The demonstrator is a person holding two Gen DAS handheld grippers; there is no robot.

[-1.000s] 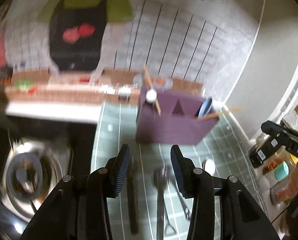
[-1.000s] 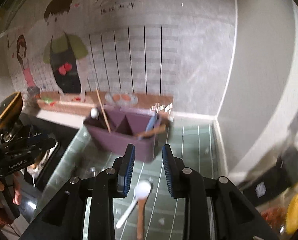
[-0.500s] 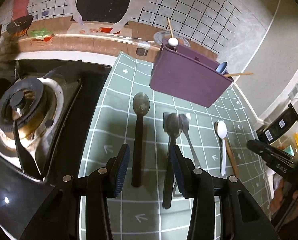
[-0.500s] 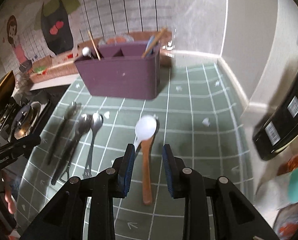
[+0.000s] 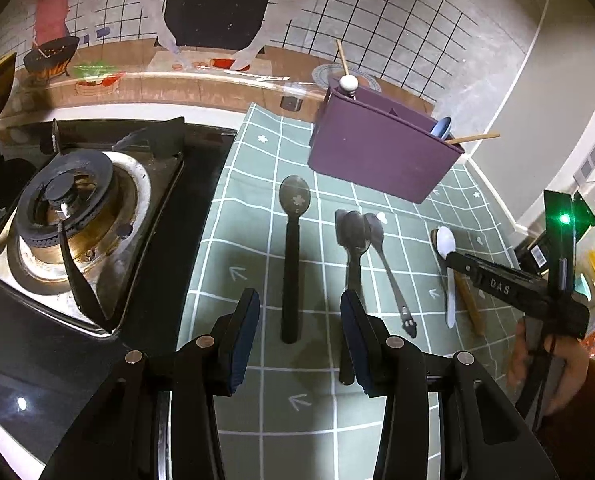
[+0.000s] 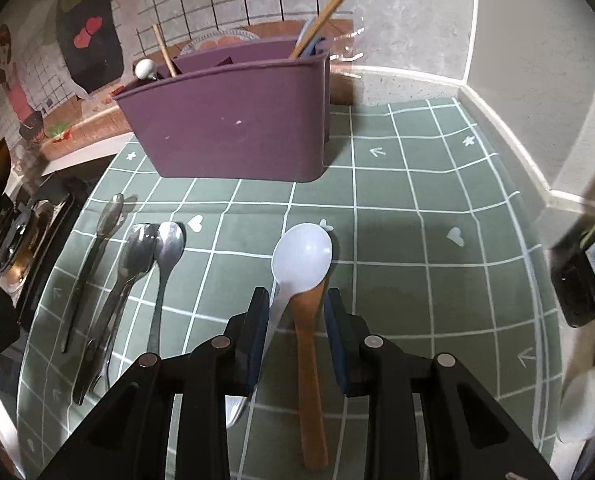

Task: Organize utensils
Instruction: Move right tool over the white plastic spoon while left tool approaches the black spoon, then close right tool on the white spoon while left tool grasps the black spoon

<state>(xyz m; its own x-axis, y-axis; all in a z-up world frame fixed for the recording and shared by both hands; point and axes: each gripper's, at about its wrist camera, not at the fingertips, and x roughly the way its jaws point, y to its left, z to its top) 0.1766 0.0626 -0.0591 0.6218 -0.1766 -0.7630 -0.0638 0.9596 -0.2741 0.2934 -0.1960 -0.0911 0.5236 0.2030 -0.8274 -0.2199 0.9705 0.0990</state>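
Utensils lie in a row on the green checked mat [image 6: 417, 184] that covers my worktop, handles toward me: a black spoon [image 5: 292, 248] nearest the stove, then a steel spoon [image 5: 353, 240] lying over something flat and dark that I can't identify, a second steel spoon [image 5: 385, 256] touching it on the right, and well apart to the right a white spoon [image 6: 301, 260] whose bowl rests on the head of a wooden spoon [image 6: 309, 352]. Behind the row stands the purple caddy [image 6: 233, 128], upright on the mat, divided into compartments; a wooden stick and a white-knobbed piece rise from its left end, a blue spoon and another wooden handle lean out at the right end. My left tool [image 5: 299, 324] hovers with the black spoon's handle end between its open blue pads [image 5: 243, 332], neither pad touching it. My right tool [image 6: 295, 320] is low over the white and wooden spoons, both handles running between its parted pads; I see a gap on each side, so it grips nothing. In the left view a hand [image 5: 537, 360] holds that right tool at the mat's right edge. A gas stove [image 5: 65, 216] sits left of the mat, a dark bottle [image 6: 585, 276] to the right by the wall.
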